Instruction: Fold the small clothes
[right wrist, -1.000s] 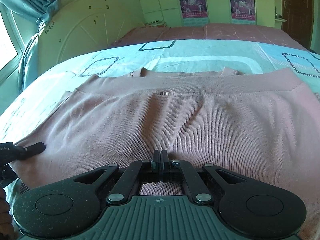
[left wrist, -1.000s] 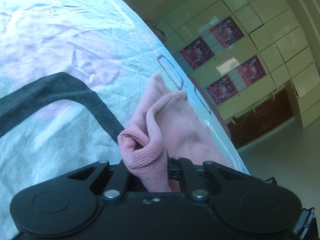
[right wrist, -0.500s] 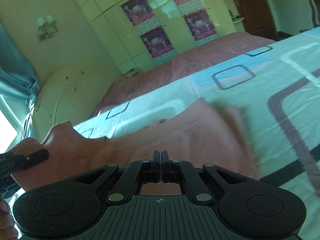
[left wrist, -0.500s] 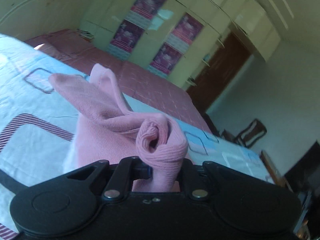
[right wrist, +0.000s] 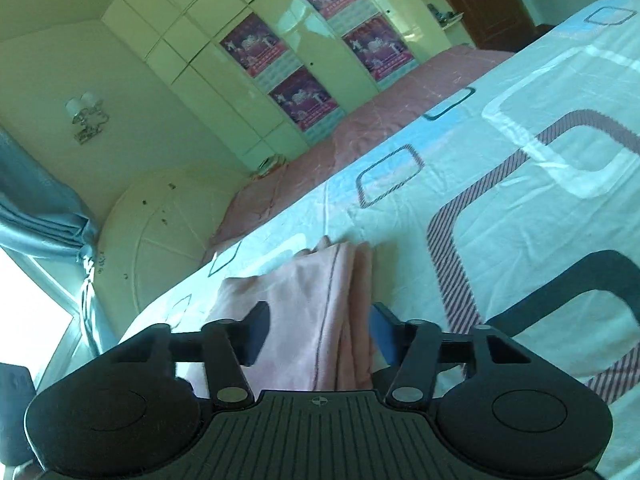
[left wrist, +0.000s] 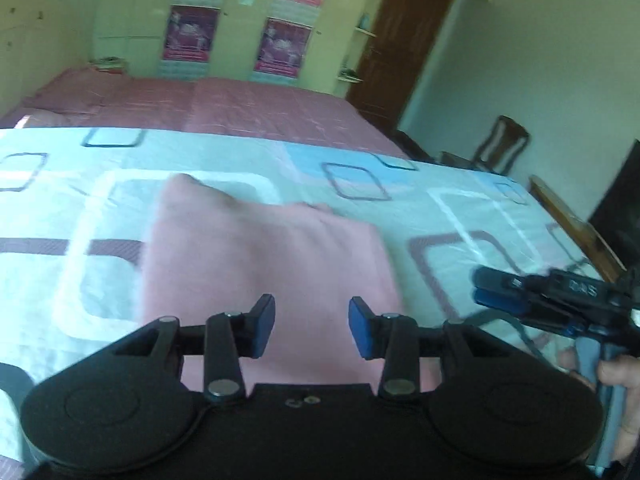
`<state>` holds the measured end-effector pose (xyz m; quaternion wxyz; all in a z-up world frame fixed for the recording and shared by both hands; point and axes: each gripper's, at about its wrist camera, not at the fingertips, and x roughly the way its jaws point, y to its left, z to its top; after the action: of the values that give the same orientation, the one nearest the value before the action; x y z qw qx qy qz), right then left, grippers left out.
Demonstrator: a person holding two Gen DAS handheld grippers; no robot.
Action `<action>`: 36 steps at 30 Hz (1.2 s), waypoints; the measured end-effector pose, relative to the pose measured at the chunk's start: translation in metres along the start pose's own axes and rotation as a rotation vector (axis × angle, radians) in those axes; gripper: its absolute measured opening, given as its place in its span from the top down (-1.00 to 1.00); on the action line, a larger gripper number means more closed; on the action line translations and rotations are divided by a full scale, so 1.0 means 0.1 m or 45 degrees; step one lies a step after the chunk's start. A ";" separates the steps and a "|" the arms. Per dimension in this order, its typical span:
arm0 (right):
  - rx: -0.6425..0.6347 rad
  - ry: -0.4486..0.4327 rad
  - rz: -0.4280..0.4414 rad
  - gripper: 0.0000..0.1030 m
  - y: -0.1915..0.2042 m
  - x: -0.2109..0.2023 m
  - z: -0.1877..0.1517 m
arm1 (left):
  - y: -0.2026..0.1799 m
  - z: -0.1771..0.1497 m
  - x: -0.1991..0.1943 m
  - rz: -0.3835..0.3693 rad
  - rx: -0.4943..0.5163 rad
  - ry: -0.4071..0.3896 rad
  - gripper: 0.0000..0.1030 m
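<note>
The pink knit garment [left wrist: 264, 264] lies folded on the bed [left wrist: 460, 208], on the patterned sheet; in the left wrist view it fills the middle of the picture, running from the centre down toward 6 o'clock under the left tool [left wrist: 311, 330]. In the right wrist view the same garment [right wrist: 304, 304] shows its stacked folded edges toward 1 o'clock of the right tool [right wrist: 316, 336].

I judge it a light, soft, limp knit with a ribbed hem: it will sag and slide open if lifted by one point, and the layers can creep over one another. It is not fragile and not slippery on the cotton sheet. The best hold seems to be at the two corners of one folded edge, pinching through all layers at once, one tool per corner, so the fold stays square.

The left tool's jaws have just been opening and stand apart, the cloth below and beyond them, no pad pressing on it. The right tool's jaws have likewise just been opening; the garment's edge passes between them, yet I see no pad clamped on it. In the left view the right tool [left wrist: 516, 292] sits at 3 o'clock, just beside the garment, held in a hand [left wrist: 618, 380].
</note>
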<state>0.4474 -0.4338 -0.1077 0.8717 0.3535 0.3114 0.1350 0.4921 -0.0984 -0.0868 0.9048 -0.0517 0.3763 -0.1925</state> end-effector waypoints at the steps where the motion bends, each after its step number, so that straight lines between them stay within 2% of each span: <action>1: -0.013 0.034 0.010 0.15 0.04 0.09 -0.03 | 0.15 0.04 0.03 0.043 -0.016 -0.002 0.26; 3: -0.038 0.112 -0.003 0.17 0.11 0.25 -0.10 | 0.39 0.05 0.13 0.091 -0.058 0.041 0.28; 6: -0.057 0.216 -0.059 0.17 0.14 0.45 -0.22 | 0.51 0.00 0.27 0.108 -0.036 0.110 0.28; 9: -0.053 0.251 -0.077 0.17 0.09 0.54 -0.27 | 0.60 -0.12 0.31 0.132 -0.051 0.111 0.25; 13: -0.114 0.270 -0.091 0.17 0.13 0.62 -0.27 | 0.76 -0.22 0.30 0.105 -0.138 0.088 0.24; 16: -0.167 0.320 -0.165 0.17 0.14 0.77 -0.26 | 0.83 -0.23 0.30 0.074 -0.165 0.088 0.21; 20: -0.178 0.343 -0.137 0.17 0.15 0.85 -0.27 | 0.96 -0.28 0.32 0.017 -0.243 0.092 0.17; 22: -0.238 0.361 -0.095 0.17 0.23 0.92 -0.26 | 1.04 -0.31 0.35 -0.022 -0.306 0.098 0.17; 23: -0.294 0.377 -0.112 0.17 0.29 1.01 -0.26 | 1.05 -0.30 0.34 -0.032 -0.315 0.099 0.17; 24: -0.341 0.389 -0.139 0.18 0.33 1.08 -0.28 | 1.04 -0.28 0.32 -0.037 -0.303 0.085 0.19; 25: -0.380 0.392 -0.162 0.33 0.37 1.12 -0.28 | 1.02 -0.26 0.29 -0.039 -0.285 0.062 0.20; 26: -0.434 0.395 -0.184 0.83 0.43 1.16 -0.28 | 1.01 -0.24 0.26 -0.043 -0.261 0.027 0.23; 28: -0.559 0.384 -0.213 0.83 0.58 1.18 -0.27 | 0.98 -0.17 0.22 -0.039 -0.223 -0.019 0.35; 31: -0.695 0.313 -0.214 0.84 0.80 1.08 -0.21 | 0.91 -0.05 0.30 -0.030 -0.168 0.000 0.38; 34: -0.713 0.238 -0.209 0.85 0.85 0.91 -0.10 | 0.77 0.08 0.42 -0.044 -0.081 0.012 0.38; 36: -0.669 0.277 -0.220 0.85 0.68 0.95 -0.10 | 0.61 0.13 0.57 -0.008 0.032 0.102 0.38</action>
<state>0.5128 -0.3369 -0.1081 0.9032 0.0715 0.3862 0.1732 0.5564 -0.0645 -0.1298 0.8891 -0.0336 0.4094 -0.2019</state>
